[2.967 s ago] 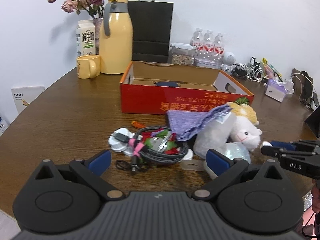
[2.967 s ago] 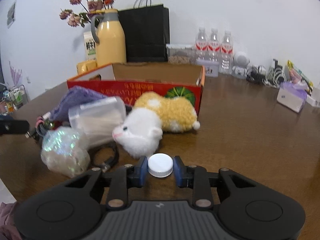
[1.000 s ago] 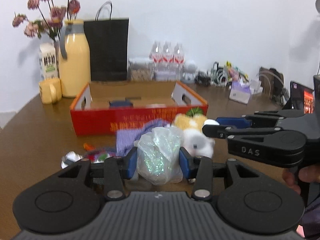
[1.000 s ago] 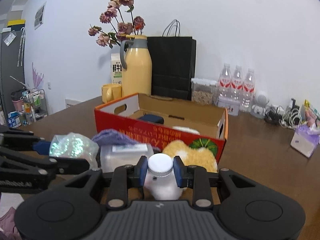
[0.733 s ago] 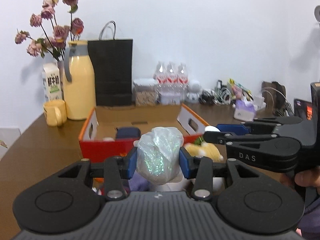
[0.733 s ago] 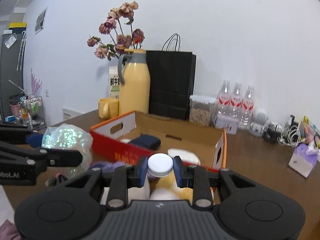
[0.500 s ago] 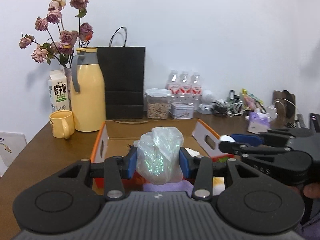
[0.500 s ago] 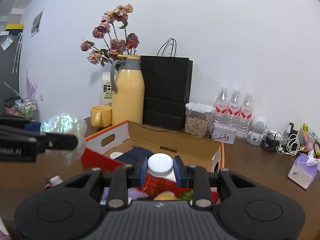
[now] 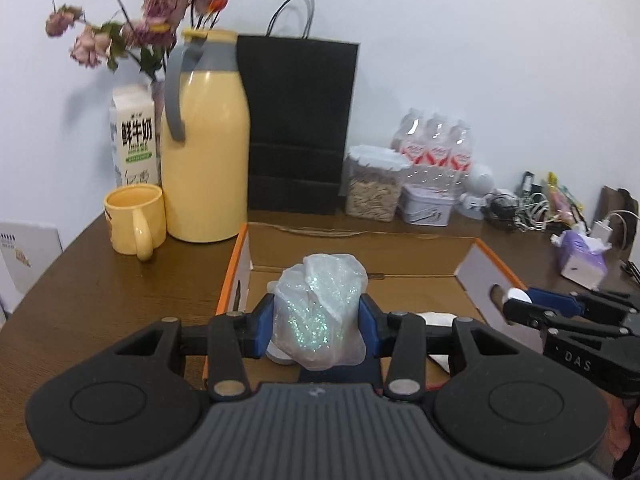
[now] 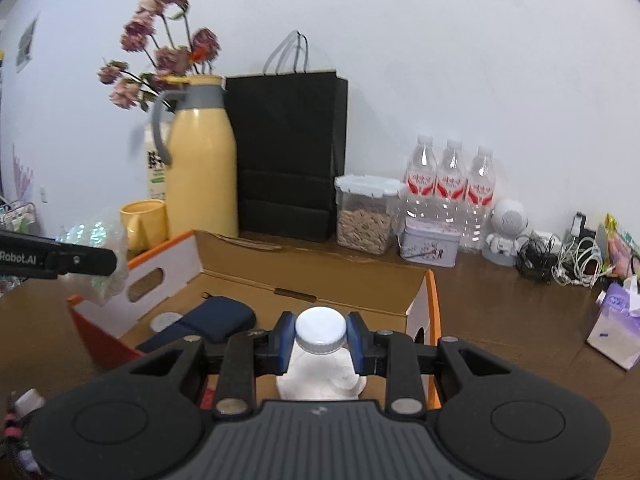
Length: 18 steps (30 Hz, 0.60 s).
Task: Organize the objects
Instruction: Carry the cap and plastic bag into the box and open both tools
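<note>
Above the open cardboard box (image 10: 352, 276), two things are held ready for dropping: the left tongs (image 9: 316, 318) are pinched on a glittery plastic bag (image 9: 322, 314) near its left wall, the right tongs (image 10: 320, 340) on a white-capped bottle (image 10: 320, 334) nearer its right wall.
</note>
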Each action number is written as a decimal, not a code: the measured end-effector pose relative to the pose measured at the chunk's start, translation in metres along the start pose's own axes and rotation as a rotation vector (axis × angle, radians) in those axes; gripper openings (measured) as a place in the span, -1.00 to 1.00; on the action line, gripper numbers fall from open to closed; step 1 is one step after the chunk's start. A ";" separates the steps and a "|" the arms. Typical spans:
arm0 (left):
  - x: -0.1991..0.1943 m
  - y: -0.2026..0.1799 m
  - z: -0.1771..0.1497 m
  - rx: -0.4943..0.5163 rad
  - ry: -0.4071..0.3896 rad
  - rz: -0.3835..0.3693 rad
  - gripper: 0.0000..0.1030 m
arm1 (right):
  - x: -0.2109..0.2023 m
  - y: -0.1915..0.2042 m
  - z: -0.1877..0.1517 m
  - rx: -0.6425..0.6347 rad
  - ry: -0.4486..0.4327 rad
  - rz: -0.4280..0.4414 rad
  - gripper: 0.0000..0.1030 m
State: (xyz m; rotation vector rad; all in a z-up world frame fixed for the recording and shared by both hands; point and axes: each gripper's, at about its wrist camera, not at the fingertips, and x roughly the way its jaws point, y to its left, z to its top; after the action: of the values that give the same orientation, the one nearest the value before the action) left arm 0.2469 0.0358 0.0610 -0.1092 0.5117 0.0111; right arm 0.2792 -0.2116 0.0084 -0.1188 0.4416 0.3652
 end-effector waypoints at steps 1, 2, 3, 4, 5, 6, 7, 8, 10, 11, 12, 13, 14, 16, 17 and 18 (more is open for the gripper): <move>0.007 0.002 0.000 -0.007 0.006 0.007 -0.15 | 0.005 -0.001 -0.001 0.005 0.008 -0.001 -0.48; 0.013 0.005 0.000 -0.012 0.012 0.012 -0.15 | 0.010 -0.001 -0.003 0.007 0.015 -0.001 -0.48; 0.019 0.007 0.000 -0.016 0.019 0.016 -0.15 | 0.014 -0.003 -0.006 0.011 0.022 -0.002 -0.48; 0.025 0.008 0.000 -0.019 0.027 0.019 -0.15 | 0.018 -0.004 -0.008 0.015 0.030 -0.003 -0.48; 0.030 0.010 -0.001 -0.021 0.038 0.023 -0.15 | 0.020 -0.006 -0.010 0.021 0.037 -0.004 -0.48; 0.035 0.012 -0.002 -0.021 0.049 0.025 -0.15 | 0.022 -0.008 -0.013 0.029 0.044 -0.005 -0.48; 0.039 0.014 -0.004 -0.022 0.062 0.026 -0.15 | 0.024 -0.009 -0.015 0.038 0.048 -0.006 -0.48; 0.043 0.016 -0.005 -0.025 0.075 0.025 -0.15 | 0.026 -0.010 -0.017 0.047 0.052 -0.008 -0.48; 0.047 0.018 -0.009 -0.022 0.091 0.024 -0.15 | 0.029 -0.010 -0.020 0.050 0.061 -0.009 -0.48; 0.048 0.017 -0.010 -0.017 0.095 0.025 -0.15 | 0.029 -0.010 -0.021 0.049 0.065 -0.009 -0.48; 0.048 0.016 -0.012 -0.013 0.098 0.025 -0.15 | 0.030 -0.010 -0.022 0.049 0.070 -0.006 -0.47; 0.049 0.015 -0.013 -0.008 0.101 0.023 -0.15 | 0.031 -0.009 -0.023 0.048 0.074 -0.006 -0.47; 0.050 0.014 -0.014 -0.005 0.103 0.023 -0.15 | 0.032 -0.009 -0.024 0.047 0.078 -0.006 -0.47; 0.051 0.013 -0.016 0.002 0.100 0.023 -0.09 | 0.032 -0.009 -0.026 0.044 0.080 -0.013 -0.47; 0.051 0.013 -0.017 0.003 0.096 0.026 -0.04 | 0.032 -0.008 -0.026 0.043 0.077 -0.015 -0.47; 0.050 0.013 -0.018 0.002 0.090 0.031 0.03 | 0.031 -0.009 -0.026 0.044 0.073 -0.013 -0.42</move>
State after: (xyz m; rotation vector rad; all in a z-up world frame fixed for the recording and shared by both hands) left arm 0.2810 0.0455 0.0196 -0.1002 0.6034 0.0360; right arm 0.2981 -0.2149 -0.0280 -0.0920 0.5208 0.3392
